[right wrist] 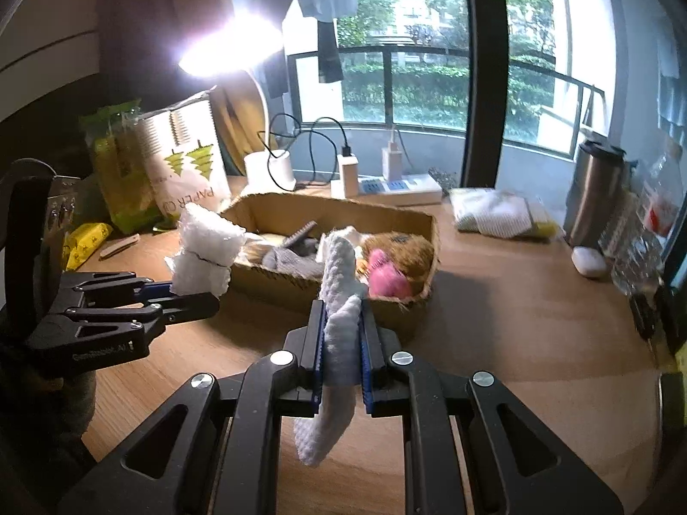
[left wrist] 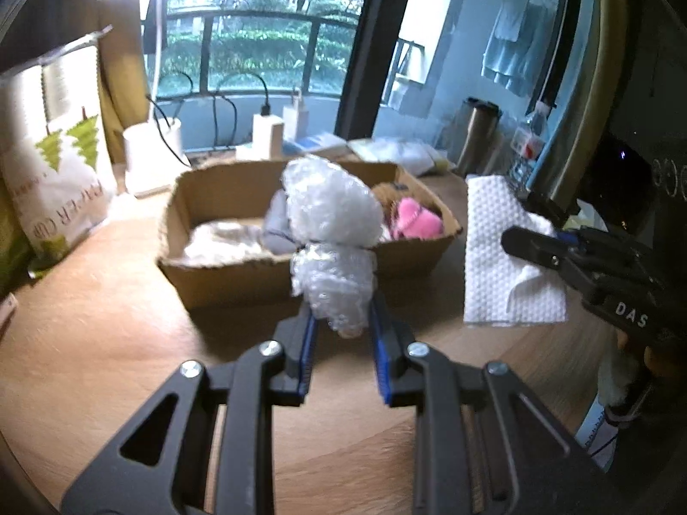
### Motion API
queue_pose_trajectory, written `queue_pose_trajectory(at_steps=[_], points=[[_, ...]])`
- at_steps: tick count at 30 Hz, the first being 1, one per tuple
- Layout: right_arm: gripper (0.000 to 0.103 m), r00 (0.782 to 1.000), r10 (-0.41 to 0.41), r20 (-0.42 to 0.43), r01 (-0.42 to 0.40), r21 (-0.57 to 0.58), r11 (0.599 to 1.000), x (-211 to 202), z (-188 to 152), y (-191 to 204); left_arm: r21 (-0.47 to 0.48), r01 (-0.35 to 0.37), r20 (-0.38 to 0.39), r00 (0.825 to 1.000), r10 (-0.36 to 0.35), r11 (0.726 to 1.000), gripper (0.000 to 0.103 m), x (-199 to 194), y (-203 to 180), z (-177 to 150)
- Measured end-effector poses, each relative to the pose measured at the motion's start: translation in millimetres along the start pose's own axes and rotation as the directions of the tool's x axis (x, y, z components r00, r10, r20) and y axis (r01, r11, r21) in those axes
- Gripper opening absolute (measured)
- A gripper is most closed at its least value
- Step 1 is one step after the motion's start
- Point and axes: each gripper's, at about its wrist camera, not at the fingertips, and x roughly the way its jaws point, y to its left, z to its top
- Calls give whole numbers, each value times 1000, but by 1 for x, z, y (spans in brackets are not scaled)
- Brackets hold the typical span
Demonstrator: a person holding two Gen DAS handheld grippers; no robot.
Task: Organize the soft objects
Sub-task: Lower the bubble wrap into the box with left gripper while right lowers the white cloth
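Note:
My left gripper (left wrist: 341, 322) is shut on a crumpled wad of clear bubble wrap (left wrist: 330, 231) and holds it above the desk, just in front of the cardboard box (left wrist: 240, 277). It also shows in the right wrist view (right wrist: 202, 253), left of the box (right wrist: 399, 214). My right gripper (right wrist: 341, 339) is shut on a white textured cloth (right wrist: 339, 300) that hangs down between the fingers, in front of the box's near right corner. In the left wrist view the cloth (left wrist: 498, 257) hangs at the right. The box holds a grey cloth (right wrist: 292, 257), a pink soft item (right wrist: 386, 281) and a brown plush (right wrist: 403, 249).
A paper-cup bag (right wrist: 189, 163) and green packets (right wrist: 116, 163) stand at the back left. A lamp base (right wrist: 270, 169), chargers and a power strip (right wrist: 399, 186) line the window side. Folded cloths (right wrist: 498, 212), a steel flask (right wrist: 594, 189) and bottles (right wrist: 657, 214) stand at the right.

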Motion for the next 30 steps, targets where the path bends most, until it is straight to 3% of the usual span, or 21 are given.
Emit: queue_pose_trajectory(at_steps=[21, 30], points=[[15, 993, 68, 100, -62, -63, 996, 14, 68, 23, 11, -75, 105, 992, 74, 997, 24, -22, 40, 57], [15, 991, 98, 93, -93, -56, 994, 40, 79, 22, 17, -119, 71, 990, 118, 993, 24, 6, 58, 65]])
